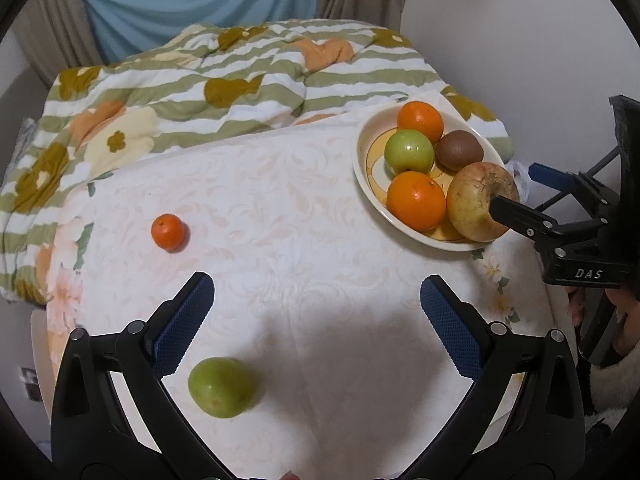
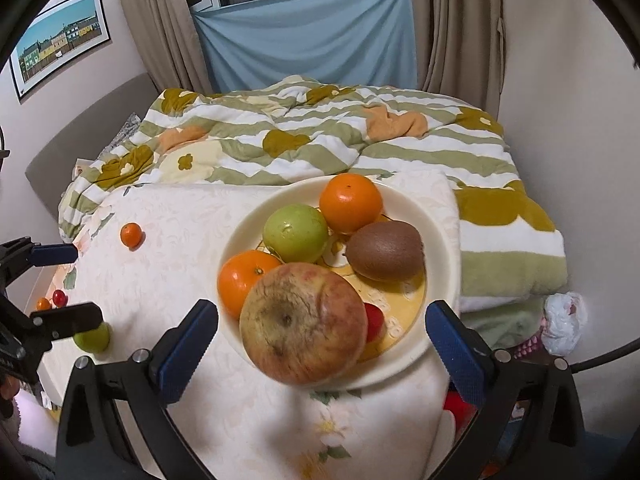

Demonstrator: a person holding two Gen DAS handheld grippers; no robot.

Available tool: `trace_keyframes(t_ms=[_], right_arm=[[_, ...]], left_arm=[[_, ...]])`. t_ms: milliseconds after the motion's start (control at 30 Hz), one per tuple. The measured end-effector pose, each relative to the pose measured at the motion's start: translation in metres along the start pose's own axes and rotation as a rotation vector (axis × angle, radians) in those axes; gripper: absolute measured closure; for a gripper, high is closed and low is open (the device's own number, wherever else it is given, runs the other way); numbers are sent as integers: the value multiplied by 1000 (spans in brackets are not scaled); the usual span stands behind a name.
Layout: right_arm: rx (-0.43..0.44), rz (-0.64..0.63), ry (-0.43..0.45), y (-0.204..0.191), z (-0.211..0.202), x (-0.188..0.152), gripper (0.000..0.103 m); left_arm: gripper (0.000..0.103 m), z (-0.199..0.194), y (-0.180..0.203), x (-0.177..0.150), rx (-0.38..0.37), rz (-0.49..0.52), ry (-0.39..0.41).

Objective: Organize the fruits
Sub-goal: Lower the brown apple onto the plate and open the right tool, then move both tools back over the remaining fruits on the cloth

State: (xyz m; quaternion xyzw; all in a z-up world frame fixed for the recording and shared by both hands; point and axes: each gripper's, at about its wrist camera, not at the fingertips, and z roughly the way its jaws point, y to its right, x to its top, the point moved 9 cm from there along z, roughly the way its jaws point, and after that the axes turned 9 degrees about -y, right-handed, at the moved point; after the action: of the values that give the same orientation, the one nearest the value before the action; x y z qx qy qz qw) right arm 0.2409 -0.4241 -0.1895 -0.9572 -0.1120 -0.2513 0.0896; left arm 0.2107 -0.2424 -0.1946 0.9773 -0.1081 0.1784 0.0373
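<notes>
Fruits filled a plate (image 2: 440,248) on the white tabletop (image 1: 300,220) near a striped quilt (image 1: 240,80); both grippers' jaws stood released, left gripper (image 1: 316,320), right gripper (image 2: 322,340).

Left gripper (image 1: 316,320): black plastic frame, two angled arms, silver screw heads at the pivots, blue fingers (image 1: 184,328) with a fine cross-hatched texture and saw-toothed inner edges.

Right gripper (image 2: 322,340): same build, black arms, silver screws, blue textured pads; seen from the left wrist view, its body bears white lettering "DAS".
</notes>
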Motion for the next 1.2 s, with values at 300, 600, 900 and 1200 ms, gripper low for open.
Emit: trace_keyframes(t_ms=[300,600,900,1200], right_arm=[[-30,1,6,-4,-43,2,0],[-19,-51,57,-33,-83,18,0],[1,-106,59,-92,-87,23,0],[16,-138,24,-172,-64,18,0]], left_arm=[[0,-40,-4,-2,22,-21,83],[0,-89,-26,-11,72,-81,163],[0,-114,-91,-43,117,-175,175],[0,-124,-191,-98,145,-284,135]])
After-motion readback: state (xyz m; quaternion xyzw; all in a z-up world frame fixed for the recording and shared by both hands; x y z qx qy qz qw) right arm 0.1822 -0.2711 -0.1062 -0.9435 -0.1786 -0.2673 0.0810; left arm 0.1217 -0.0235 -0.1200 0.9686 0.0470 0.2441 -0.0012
